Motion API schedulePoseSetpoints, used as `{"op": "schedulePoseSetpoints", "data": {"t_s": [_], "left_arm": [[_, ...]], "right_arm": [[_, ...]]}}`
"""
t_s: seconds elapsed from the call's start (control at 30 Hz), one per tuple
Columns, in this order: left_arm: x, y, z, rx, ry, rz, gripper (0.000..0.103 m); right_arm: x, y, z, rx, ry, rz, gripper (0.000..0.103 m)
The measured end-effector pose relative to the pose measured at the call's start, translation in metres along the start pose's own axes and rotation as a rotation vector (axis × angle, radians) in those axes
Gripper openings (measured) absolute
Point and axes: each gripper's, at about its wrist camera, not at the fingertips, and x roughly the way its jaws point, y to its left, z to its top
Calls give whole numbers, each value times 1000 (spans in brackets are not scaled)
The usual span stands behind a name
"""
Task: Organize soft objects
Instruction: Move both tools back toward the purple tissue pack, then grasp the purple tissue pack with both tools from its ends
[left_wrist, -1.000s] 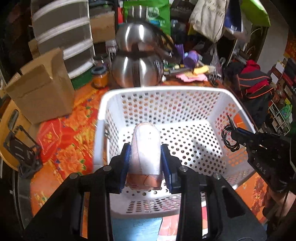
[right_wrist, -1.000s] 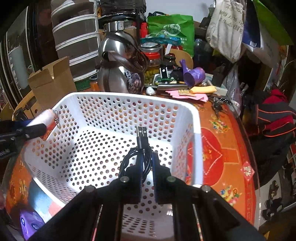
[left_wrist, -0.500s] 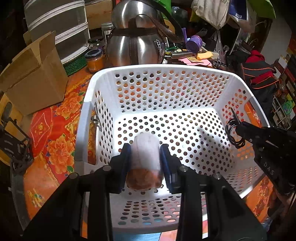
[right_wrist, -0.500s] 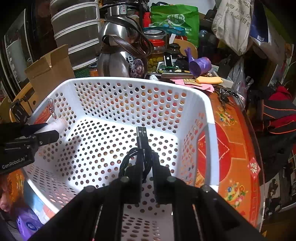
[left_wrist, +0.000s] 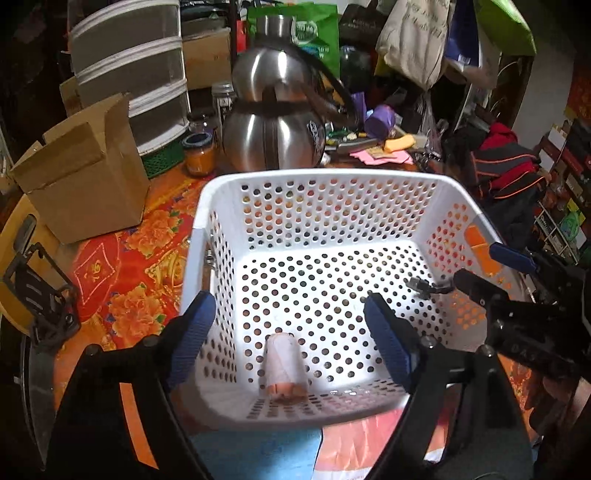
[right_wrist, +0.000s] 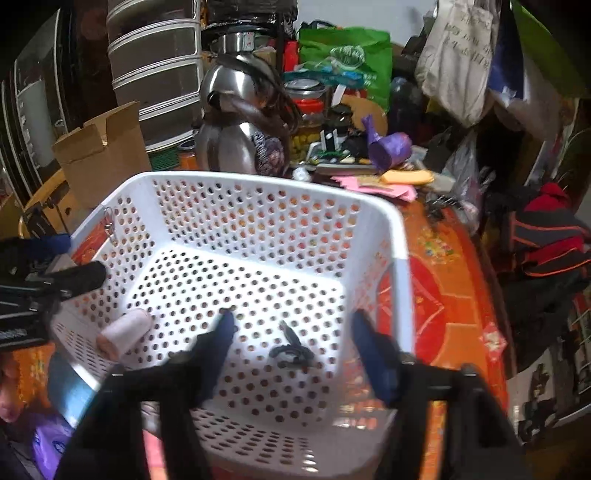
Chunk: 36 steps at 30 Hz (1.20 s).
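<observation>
- The left tongs (left_wrist: 290, 332) had just been opening and stood wide, empty; the pale pink rolled cloth (left_wrist: 284, 367) lay on the floor of the white perforated plastic basket (left_wrist: 321, 179) below them.
- The right tongs (right_wrist: 291, 338) had likewise just been opening, wide apart, with the coiled black cable (right_wrist: 290, 349) lying loose on the basket floor.
- Release looked complete; best to lift both tongs straight up, clear of the rim, without nudging the basket across the red floral tabletop (left_wrist: 122, 273).
</observation>
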Motion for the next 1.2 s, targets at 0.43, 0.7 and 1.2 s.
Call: {"op": "schedulePoseSetpoints", "data": {"t_s": [0.43, 0.7, 1.2], "left_arm": [[-101, 36, -90, 1, -138, -41, 88], [-155, 61, -227, -3, -260, -65, 98], [-145, 61, -327, 50, -277, -145, 98]], "right_arm": [[-70, -7, -50, 121, -110, 34, 70], [-126, 40, -163, 101, -201, 95, 72], [-162, 132, -254, -25, -321, 227, 72]]}}
